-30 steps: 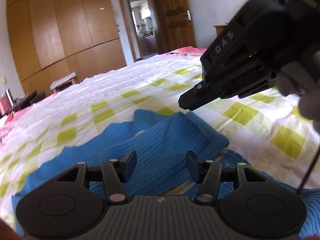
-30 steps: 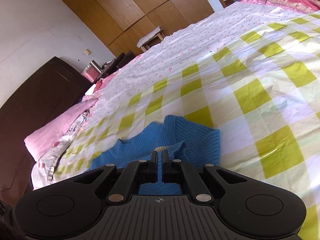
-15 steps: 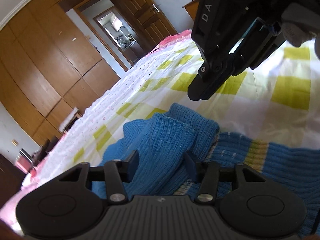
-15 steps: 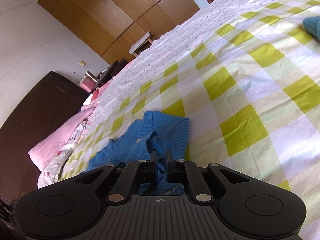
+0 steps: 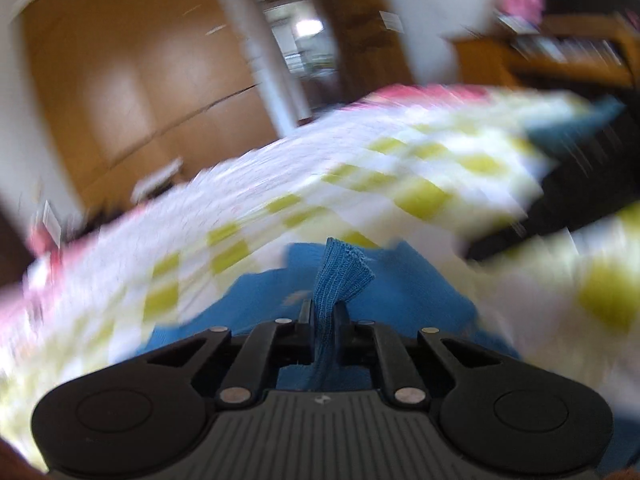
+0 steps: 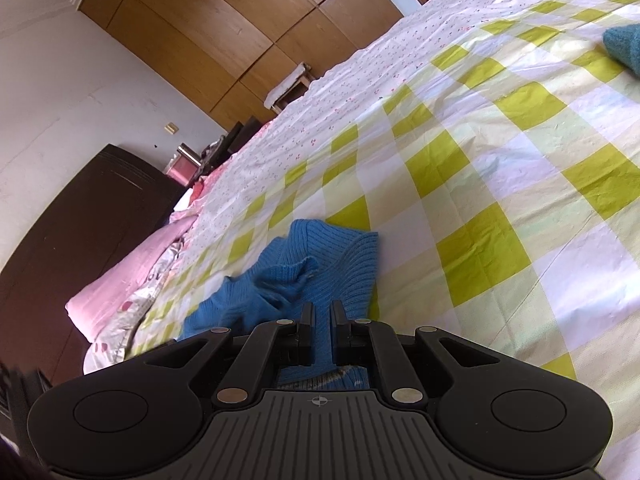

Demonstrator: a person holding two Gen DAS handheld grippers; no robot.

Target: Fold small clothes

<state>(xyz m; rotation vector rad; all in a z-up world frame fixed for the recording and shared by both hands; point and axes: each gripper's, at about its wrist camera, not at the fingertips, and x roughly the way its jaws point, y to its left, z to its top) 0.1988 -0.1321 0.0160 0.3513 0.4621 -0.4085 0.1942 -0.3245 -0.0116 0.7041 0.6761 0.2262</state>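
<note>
**Both grippers clamped on a blue knit on the checked bed**

In the right wrist view a wall of brown wooden wardrobe panels (image 6: 224,28) filled the upper left of the frame; a dark wooden headboard (image 6: 72,240) stood at the left edge with a pink pillow (image 6: 132,268) just beside it; a folded teal knitted garment (image 6: 624,48) lay at the far right edge, well apart from the work; nothing stood between the camera and the task's thing.

The bright blue ribbed knitted sweater (image 6: 320,264) lay crumpled at lower centre of that frame on the green-and-white checked bedsheet (image 6: 500,160); its bunched mass ran from lower left toward upper right, ribs running roughly upward in the frame.

The right gripper (image 6: 320,316) was closed on the sweater, blue knit filling the narrow gap between its jaws; the left gripper (image 5: 323,314) was pinched tight on a narrow fold of the sweater (image 5: 340,276), which stood upright out of its jaws; the left wrist view was heavily blurred.

Bare sheet spread wide to the right and above the sweater in the right wrist view; the bed's edge fell away at the left by the pillow.
</note>
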